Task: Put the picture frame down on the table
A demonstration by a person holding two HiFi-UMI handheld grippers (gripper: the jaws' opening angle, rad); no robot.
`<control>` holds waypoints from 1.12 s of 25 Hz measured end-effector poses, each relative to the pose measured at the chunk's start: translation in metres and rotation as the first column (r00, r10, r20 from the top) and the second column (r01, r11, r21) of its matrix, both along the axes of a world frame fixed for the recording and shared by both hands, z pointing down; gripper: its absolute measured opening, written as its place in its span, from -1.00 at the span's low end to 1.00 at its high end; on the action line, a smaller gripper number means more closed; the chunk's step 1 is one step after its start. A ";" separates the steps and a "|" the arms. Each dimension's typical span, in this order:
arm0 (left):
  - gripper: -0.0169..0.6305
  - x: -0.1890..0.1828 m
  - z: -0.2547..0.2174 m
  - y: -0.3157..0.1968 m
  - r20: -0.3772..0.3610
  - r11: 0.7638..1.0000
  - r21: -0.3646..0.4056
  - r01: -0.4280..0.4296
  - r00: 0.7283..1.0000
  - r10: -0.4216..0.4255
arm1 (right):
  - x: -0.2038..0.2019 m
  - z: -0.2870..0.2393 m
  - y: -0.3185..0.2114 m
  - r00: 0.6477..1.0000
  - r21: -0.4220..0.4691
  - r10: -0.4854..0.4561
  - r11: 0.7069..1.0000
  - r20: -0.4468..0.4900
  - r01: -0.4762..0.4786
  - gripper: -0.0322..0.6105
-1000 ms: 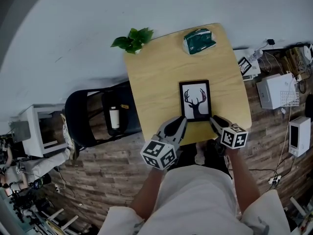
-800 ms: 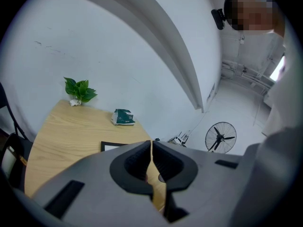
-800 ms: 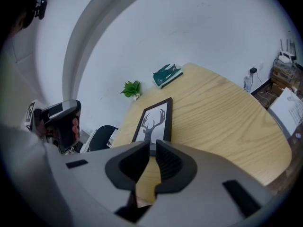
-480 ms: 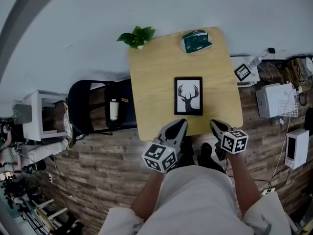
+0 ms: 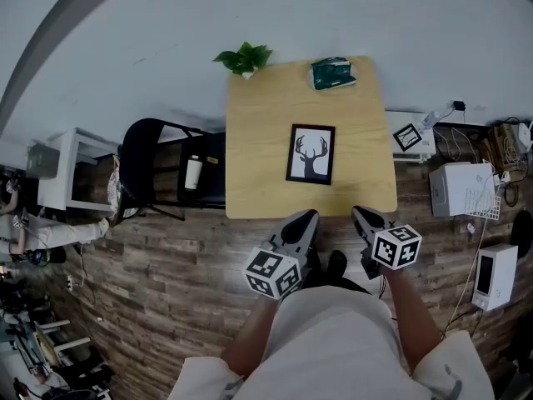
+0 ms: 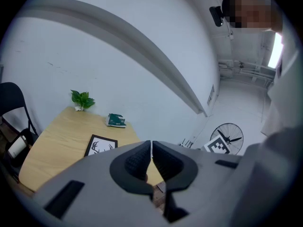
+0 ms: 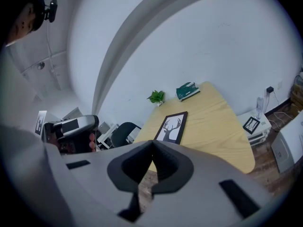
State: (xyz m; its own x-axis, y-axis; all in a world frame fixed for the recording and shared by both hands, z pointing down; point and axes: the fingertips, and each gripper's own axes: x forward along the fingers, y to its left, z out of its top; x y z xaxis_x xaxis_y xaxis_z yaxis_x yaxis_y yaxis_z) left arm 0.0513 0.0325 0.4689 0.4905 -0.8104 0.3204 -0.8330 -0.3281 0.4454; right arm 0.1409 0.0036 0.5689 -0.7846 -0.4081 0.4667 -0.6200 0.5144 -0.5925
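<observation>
1. The picture frame (image 5: 311, 154) lies flat, deer print up, near the middle of the wooden surface (image 5: 258, 140). Nothing touches it.
2. The left gripper (image 5: 305, 218) and the right gripper (image 5: 359, 215) both hang over the plank floor just short of the surface's near edge, well apart from the frame.
3. In the left gripper view, the left jaws are pressed together with only a hairline seam between the pads and nothing in them.
4. In the right gripper view, the right jaws are likewise closed tip to tip and empty.
5. Step in hand, as I judge it: the put-down looks finished, since the frame rests on the surface and both grippers are clear of it.
6. Next move, as I judge it: nothing more is called for than keeping the grippers away. If the frame needed squaring, one gripper would have to spread its jaws and come back over the near edge.
7. Count:
   - one picture frame
   - one surface
   - two grippers
   - one small potted plant (image 5: 244, 58) at the far left corner
   - one green packet (image 5: 333, 72) by the far edge
   - one black chair (image 5: 158, 173) just beside the surface's left side
   - one white bottle (image 5: 192, 173) on the chair
</observation>
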 end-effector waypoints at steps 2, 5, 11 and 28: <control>-0.90 0.010 -0.003 0.012 -0.001 1.000 0.010 0.012 1.000 -0.012 | 0.005 -0.014 0.009 1.000 0.020 -0.018 1.000 0.026 0.017 -0.90; -0.90 0.020 -0.007 0.027 0.000 0.999 0.024 0.030 1.000 -0.030 | 0.012 -0.032 0.019 0.997 0.048 -0.038 0.998 0.061 0.035 -0.90; -0.90 0.032 -0.017 0.052 0.006 0.997 0.042 0.069 0.998 -0.070 | 0.026 -0.066 0.037 0.994 0.122 -0.067 0.991 0.092 0.056 -0.90; -0.90 0.024 -0.046 0.069 0.007 0.994 0.090 0.069 0.998 -0.070 | 0.023 -0.137 0.055 0.988 0.284 -0.105 0.956 0.111 0.069 -0.90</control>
State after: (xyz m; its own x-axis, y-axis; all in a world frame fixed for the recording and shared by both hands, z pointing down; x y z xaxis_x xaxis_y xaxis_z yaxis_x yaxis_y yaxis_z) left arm 0.0758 0.1015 0.4232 0.4289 -0.8682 0.2496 -0.8595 -0.3072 0.4084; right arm 0.1636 0.0584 0.4318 -0.8673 -0.4354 0.2413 -0.4963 0.7185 -0.4873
